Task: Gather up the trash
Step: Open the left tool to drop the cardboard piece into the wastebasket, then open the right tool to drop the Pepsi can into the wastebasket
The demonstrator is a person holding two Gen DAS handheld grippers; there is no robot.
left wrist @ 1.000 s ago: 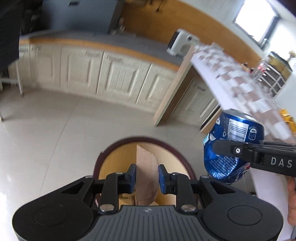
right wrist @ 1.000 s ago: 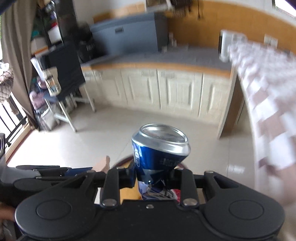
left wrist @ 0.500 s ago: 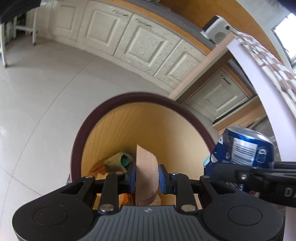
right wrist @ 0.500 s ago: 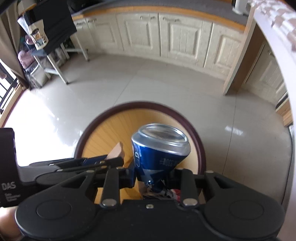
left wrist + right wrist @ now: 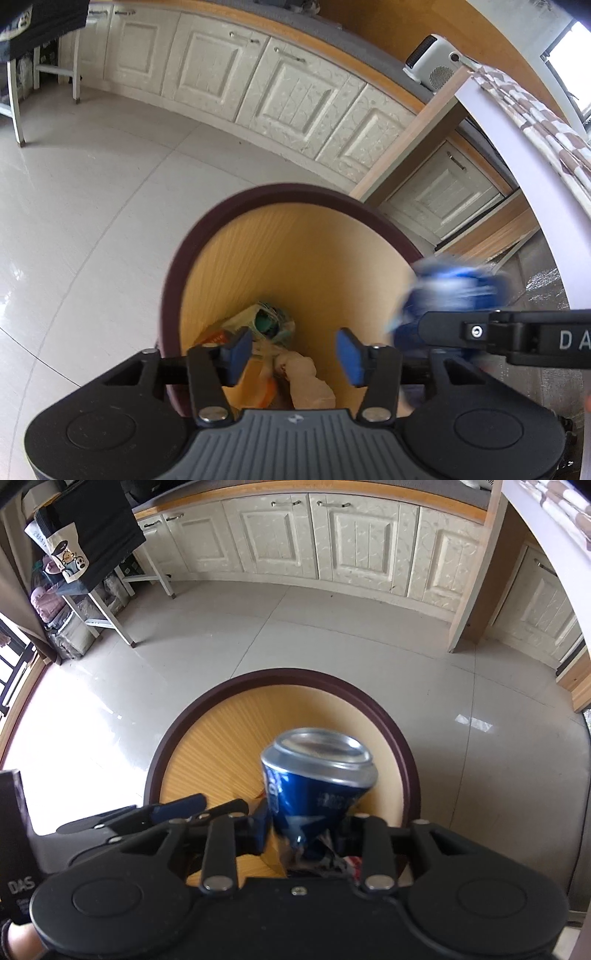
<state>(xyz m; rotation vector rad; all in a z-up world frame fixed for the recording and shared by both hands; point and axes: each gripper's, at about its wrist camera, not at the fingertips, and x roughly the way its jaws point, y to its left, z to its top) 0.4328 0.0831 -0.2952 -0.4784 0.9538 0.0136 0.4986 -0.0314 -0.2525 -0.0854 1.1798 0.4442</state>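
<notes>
Both grippers hang over the round bin (image 5: 173,295), which has a dark rim and a wood-look inside. The left gripper (image 5: 293,349) has just been opening, nothing between its blue pads; the brown paper scrap (image 5: 308,380) sits below in the bin. The right gripper (image 5: 308,834) has been opening too, with the dented blue can (image 5: 317,786) (blurry) tilted between its jaws over the bin.

The blue can (image 5: 454,291) is smeared by motion blur in the left wrist view, its label unreadable. In the right wrist view the can's (image 5: 317,794) lower end is hidden behind the gripper body. The bin's (image 5: 177,295) near rim is hidden too, and the trash (image 5: 273,325) inside is only partly visible.
</notes>
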